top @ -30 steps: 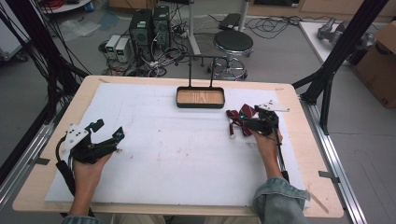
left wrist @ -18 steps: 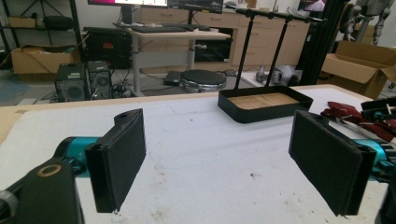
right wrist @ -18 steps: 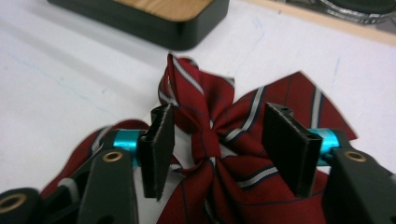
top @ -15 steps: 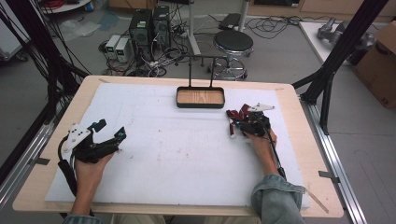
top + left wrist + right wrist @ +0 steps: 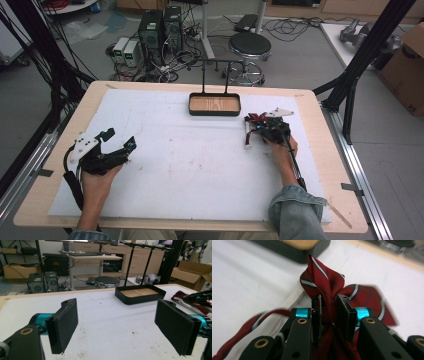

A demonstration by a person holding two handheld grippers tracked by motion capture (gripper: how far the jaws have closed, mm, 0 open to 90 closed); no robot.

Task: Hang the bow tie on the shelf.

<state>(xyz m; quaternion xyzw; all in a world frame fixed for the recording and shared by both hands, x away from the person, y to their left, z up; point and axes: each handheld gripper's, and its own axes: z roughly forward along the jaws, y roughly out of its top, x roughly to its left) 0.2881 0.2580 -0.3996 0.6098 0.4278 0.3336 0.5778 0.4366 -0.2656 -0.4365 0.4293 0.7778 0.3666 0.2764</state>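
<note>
Your left gripper [image 5: 116,148] is a black linkage body with teal sleeves behind two flat, rectangular black pads [image 5: 65,328]. A pale grey three-cornered plate [image 5: 83,146] sits on top, and a black cable [image 5: 75,185] trails back along your forearm. Your right gripper [image 5: 331,315] matches it: black links, brass-coloured pivot bushings [image 5: 302,321], teal collars, a white three-cornered plate [image 5: 279,112] and a black cable [image 5: 295,167]. You wear blue denim sleeves, the right cuff [image 5: 295,206] turned back.
</note>
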